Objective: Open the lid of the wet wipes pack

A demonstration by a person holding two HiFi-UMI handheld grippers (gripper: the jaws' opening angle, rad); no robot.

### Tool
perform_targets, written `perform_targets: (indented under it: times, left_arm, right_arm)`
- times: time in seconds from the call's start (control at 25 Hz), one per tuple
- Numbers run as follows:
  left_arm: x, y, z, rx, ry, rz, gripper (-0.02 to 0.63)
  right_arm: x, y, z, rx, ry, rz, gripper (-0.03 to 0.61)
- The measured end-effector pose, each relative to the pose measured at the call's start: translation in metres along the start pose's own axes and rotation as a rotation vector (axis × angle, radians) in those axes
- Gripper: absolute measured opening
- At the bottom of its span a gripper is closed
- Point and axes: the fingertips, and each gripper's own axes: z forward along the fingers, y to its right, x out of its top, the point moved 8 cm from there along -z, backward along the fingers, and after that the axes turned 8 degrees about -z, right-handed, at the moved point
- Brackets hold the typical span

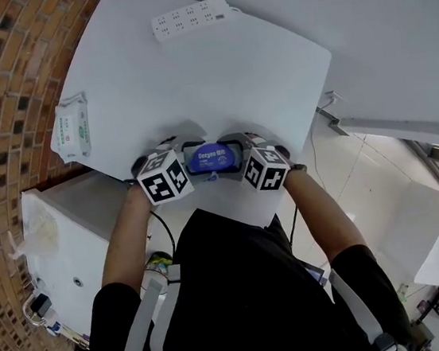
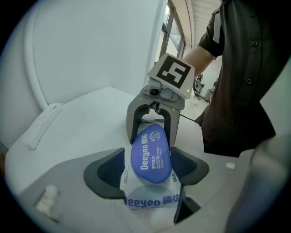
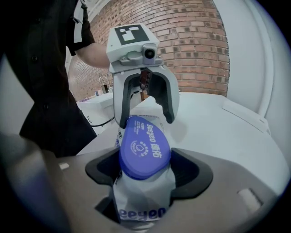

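The pack (image 1: 213, 158) hangs between the two grippers at the table's (image 1: 214, 75) 6 o'clock edge, right in front of the person. Its blue lid (image 2: 151, 154) faces up. In the head view the left gripper (image 1: 184, 164) comes in from the pack's 9 o'clock and the right gripper (image 1: 241, 156) from its 3 o'clock, so each clamps one end. In the left gripper view both dark pads touch the pack's sides, and the far end sits in the other gripper's grey jaws at 12 o'clock. The right gripper view shows the same from the other end. There the jaws stand fairly wide, yet the pads press in enough to pinch the white wrapper to a waist below the lid. The lid's rounded end seems to stand slightly off the wrapper in the left gripper view, but the wide-angle bend makes it hard to say whether it is lifted or flat. A white strip (image 1: 191, 18) lies at the table's 12 o'clock. A second pack (image 1: 71, 130) with green print sits at the 9 o'clock rim, well apart from the grippers.
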Motion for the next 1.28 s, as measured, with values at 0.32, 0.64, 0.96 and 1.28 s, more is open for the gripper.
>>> perform_targets:
  times: [0.32,0.64,0.96,1.28]
  left_arm:
    - [0.006,-0.01,-0.017,0.022,0.053,-0.037,0.327]
    - [0.017,-0.027,-0.033,0.068,0.1,-0.031,0.324]
    - [0.023,-0.059,-0.044,0.134,0.109,-0.038,0.32]
    - [0.017,-0.085,-0.043,0.187,0.104,-0.102,0.318]
  right_arm:
    - [0.0,0.0,-0.001,-0.002,-0.001,0.003,0.328]
    - [0.001,0.004,-0.004,-0.065,0.002,0.044,0.351]
    - [-0.013,-0.002,-0.026,-0.223,-0.002,0.15,0.39]
    - [-0.017,-0.006,-0.044,-0.284,0.007,0.2,0.382]
